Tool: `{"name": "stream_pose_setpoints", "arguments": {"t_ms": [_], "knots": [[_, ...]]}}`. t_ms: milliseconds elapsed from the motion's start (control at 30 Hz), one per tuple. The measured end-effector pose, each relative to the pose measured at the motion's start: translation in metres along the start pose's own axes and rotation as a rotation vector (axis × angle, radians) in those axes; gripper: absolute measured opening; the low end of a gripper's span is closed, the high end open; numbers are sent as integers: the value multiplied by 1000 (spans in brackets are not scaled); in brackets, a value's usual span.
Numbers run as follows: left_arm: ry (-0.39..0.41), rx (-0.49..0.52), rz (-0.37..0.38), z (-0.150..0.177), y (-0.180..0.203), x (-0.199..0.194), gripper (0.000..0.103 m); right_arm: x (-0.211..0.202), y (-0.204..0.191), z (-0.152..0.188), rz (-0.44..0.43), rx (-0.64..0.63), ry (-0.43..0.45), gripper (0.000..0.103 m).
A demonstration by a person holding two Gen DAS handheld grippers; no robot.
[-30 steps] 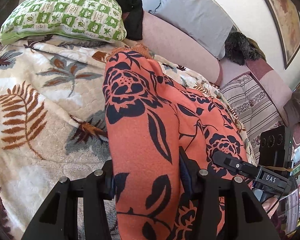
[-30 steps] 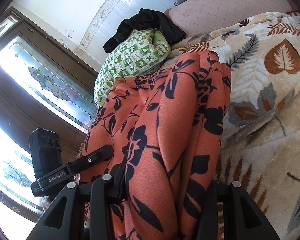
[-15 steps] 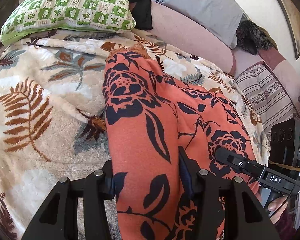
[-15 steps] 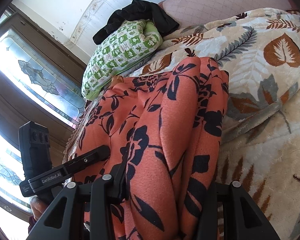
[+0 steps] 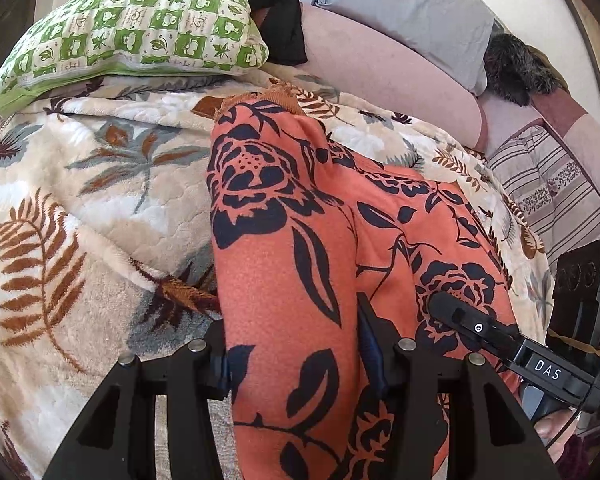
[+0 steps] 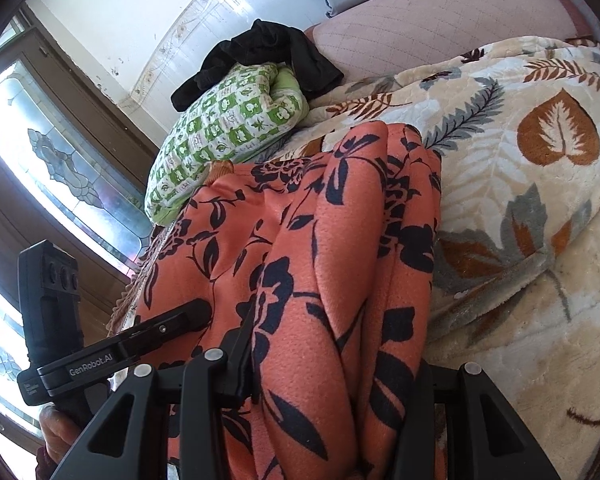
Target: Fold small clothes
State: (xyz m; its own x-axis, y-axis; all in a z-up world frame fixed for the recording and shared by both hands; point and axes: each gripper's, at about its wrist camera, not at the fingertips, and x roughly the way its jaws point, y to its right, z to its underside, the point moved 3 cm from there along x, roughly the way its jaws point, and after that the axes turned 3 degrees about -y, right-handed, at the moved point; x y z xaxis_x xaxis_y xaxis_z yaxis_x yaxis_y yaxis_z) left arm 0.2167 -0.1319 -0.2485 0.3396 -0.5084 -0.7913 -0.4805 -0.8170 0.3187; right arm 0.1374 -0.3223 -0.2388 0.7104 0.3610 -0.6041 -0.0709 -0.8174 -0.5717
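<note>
An orange garment with dark blue flowers [image 5: 296, 208] lies stretched over a leaf-patterned blanket [image 5: 100, 184] on a bed. My left gripper [image 5: 296, 356] is shut on its near edge, cloth bunched between the jaws. My right gripper [image 6: 332, 376] is shut on the same garment [image 6: 300, 240] at the other near corner. Each gripper shows in the other's view: the right one [image 5: 500, 336] at lower right, the left one [image 6: 112, 356] at lower left. The garment's far end reaches toward the pillows.
A green-and-white checked pillow [image 5: 132, 36] with a black cloth [image 5: 276, 12] on it lies at the bed's head, beside a pink bolster [image 5: 388, 80] and a grey pillow [image 5: 412, 8]. A window [image 6: 40, 168] is on the left of the right wrist view.
Both grippers have moved toward the head of the bed with the garment held; the pillows look closer and the garment's far end lies further up the blanket.
</note>
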Motion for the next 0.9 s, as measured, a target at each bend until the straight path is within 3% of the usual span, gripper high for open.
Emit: {"name": "stream_pose_setpoints", "arguments": {"t_ms": [233, 400, 567, 733, 900], "knots": [[-53, -17, -33, 1, -8, 17, 57, 19, 15, -1, 20, 31, -56, 45], [-52, 3, -74, 4, -8, 18, 64, 25, 22, -1, 41, 59, -83, 57], [-32, 2, -152, 6, -11, 15, 86, 23, 24, 1, 48, 82, -89, 64], [-3, 28, -191, 13, -11, 2, 86, 6, 16, 0, 121, 42, -54, 66], [34, 59, -250, 22, -11, -20, 86, -38, 8, -5, 162, -5, 81, 66]]}}
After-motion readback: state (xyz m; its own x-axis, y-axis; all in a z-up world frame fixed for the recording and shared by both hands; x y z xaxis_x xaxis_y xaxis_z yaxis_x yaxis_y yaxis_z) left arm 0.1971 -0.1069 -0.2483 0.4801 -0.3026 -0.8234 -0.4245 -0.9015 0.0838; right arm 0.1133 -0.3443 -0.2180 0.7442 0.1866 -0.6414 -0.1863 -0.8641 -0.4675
